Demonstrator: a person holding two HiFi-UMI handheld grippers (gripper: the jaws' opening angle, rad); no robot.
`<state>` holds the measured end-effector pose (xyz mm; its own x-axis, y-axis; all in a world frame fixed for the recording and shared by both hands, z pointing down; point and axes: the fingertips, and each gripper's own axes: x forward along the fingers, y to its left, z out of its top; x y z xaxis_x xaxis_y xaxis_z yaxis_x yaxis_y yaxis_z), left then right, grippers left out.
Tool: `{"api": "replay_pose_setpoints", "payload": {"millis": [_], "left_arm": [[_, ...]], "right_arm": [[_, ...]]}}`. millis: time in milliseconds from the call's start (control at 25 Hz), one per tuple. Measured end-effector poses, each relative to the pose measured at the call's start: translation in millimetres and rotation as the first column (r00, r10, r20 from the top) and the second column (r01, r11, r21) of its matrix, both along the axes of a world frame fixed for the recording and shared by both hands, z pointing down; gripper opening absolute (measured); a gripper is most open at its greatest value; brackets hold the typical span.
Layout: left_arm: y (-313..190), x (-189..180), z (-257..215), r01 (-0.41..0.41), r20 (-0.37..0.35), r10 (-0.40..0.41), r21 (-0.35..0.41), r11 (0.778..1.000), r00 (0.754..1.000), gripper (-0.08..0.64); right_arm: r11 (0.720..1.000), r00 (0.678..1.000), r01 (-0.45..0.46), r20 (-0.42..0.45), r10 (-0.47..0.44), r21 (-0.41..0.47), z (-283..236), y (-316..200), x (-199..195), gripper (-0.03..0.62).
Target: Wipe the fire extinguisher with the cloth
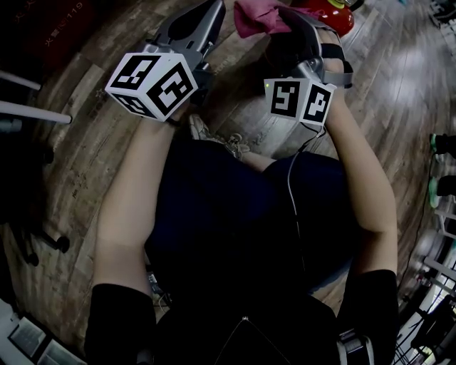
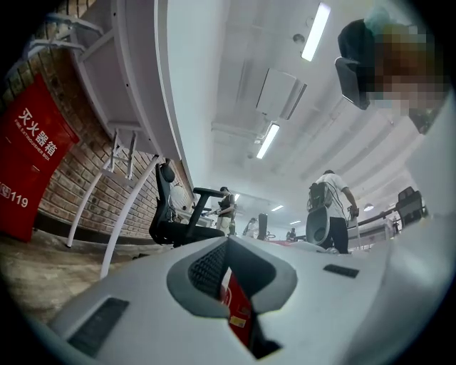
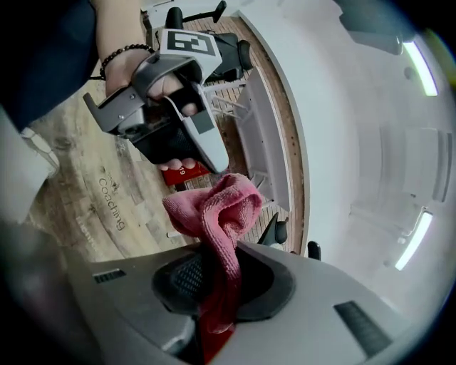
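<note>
A pink cloth [image 1: 253,18] hangs bunched from my right gripper [image 1: 285,21], which is shut on it; in the right gripper view the cloth [image 3: 217,210] rises out of the closed jaws of the right gripper [image 3: 217,285]. The red fire extinguisher [image 1: 335,16] shows only as a rounded part at the top edge, just right of that gripper. My left gripper [image 1: 212,8] points the same way, a little left of the cloth. Its jaws meet, with nothing seen held. Behind the slit of the left gripper [image 2: 226,246] a red labelled surface shows.
A red fire box [image 2: 28,164] leans on the brick wall at left. A black office chair [image 2: 178,214] and white table legs [image 2: 117,214] stand near it, with a person [image 2: 331,207] further back. My own knees and a shoe [image 1: 214,139] fill the wooden floor below the grippers.
</note>
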<state>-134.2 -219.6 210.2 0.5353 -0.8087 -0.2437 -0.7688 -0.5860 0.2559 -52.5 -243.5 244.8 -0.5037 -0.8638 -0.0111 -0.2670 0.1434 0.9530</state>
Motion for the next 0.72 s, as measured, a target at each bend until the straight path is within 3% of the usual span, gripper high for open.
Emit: {"api": "replay_pose_setpoints", "payload": {"millis": [320,720], "left_arm": [[0,2,-4,-0.015,-0.015,0.015,0.004,1.000,1.000,0.014],[-1,3,-2,-0.025,-0.015,0.024,-0.010,1.000,1.000,0.014]], "right_arm": [[0.994,0.994,-0.077,0.072,0.082,-0.072,17,-19,16,0.071],[0.984,0.983,-0.109,0.131,0.127,-0.138,46,-23,21,0.071]]}}
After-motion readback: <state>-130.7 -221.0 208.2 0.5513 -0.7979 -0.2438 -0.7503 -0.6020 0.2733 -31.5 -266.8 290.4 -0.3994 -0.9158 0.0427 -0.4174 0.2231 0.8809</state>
